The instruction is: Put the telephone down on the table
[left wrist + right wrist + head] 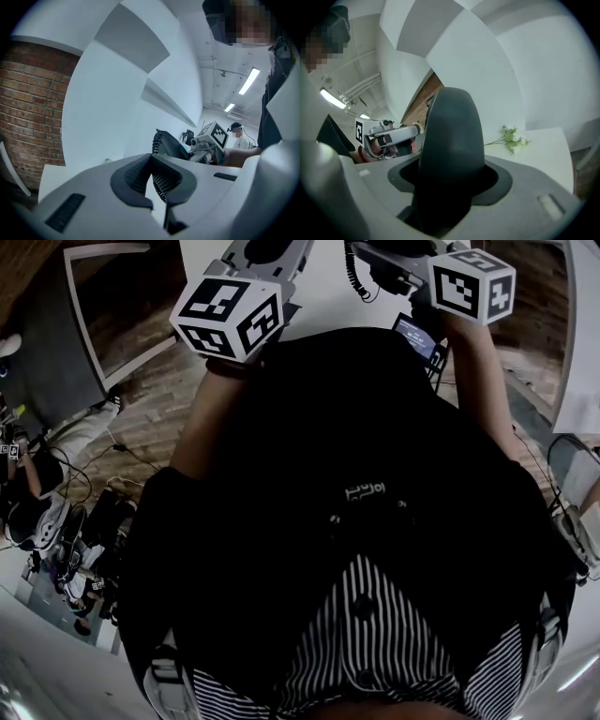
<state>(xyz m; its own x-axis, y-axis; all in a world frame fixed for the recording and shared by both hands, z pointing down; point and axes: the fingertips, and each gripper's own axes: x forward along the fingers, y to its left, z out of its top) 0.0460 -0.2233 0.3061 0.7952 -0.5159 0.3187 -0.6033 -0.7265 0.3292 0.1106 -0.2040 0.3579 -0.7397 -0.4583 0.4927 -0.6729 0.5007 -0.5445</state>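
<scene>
Not done yet: our right tool (449,183) grips the dark telephone (450,131), which looks to be held off the white surface (543,154); left tool (150,161) jaws together, apparently holding nothing; we need to lower and release

This looks like a lab-style work room, with a bare brick wall (28,108), a white table (543,150), ceiling strip lights (248,80), loose cables (122,454) on the floor and another person (241,138) wearing headgear.
</scene>
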